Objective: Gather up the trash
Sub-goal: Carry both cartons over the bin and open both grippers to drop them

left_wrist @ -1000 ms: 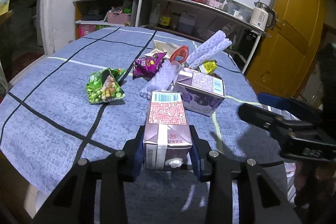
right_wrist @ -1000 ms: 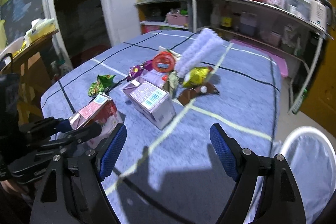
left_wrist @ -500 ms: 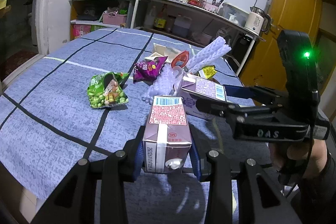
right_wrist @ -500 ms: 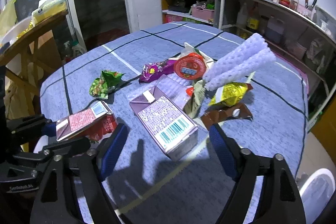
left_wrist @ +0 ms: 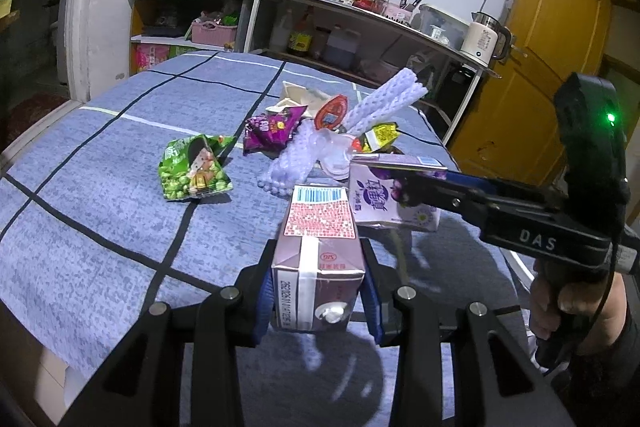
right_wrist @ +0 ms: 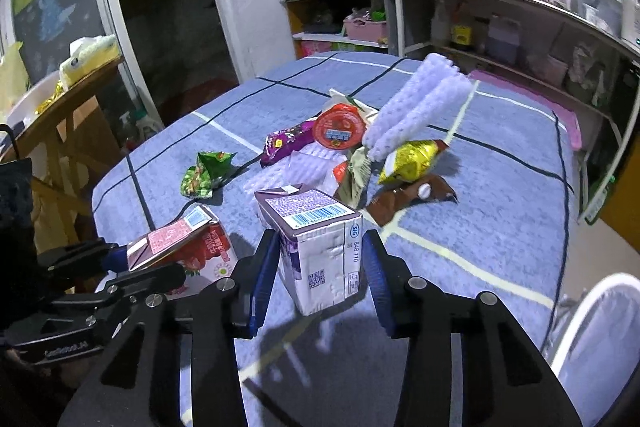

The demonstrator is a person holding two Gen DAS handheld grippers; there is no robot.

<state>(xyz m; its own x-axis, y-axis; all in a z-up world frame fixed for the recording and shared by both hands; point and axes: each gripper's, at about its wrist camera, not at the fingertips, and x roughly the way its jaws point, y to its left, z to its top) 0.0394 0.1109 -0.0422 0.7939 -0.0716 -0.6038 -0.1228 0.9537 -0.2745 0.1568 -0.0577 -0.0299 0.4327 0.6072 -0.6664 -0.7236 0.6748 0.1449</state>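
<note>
In the left wrist view, a green snack bag [left_wrist: 194, 173] lies at ten o'clock from the left gripper [left_wrist: 318, 293], on the blue checked tablecloth [left_wrist: 100, 195]. The left gripper's blue pads pinch the red-labelled carton [left_wrist: 320, 247] from both sides, holding it above the cloth near the table's edge. At one o'clock from this carton sits the purple carton [left_wrist: 394, 197], with the right gripper [right_wrist: 316, 273] reaching around it. In the right wrist view its fingers [right_wrist: 262, 275] straddle the purple carton; the left pad looks to touch the side, a narrow gap shows at the right pad, so the jaws are closing but not clamped. Beyond, at twelve o'clock, lie a purple wrapper [right_wrist: 286, 143], a red-lidded cup [right_wrist: 340, 129], white foam netting [right_wrist: 416, 99] and a gold wrapper [right_wrist: 410, 161]. At four o'clock stands a white-rimmed bin [right_wrist: 592, 311].
</note>
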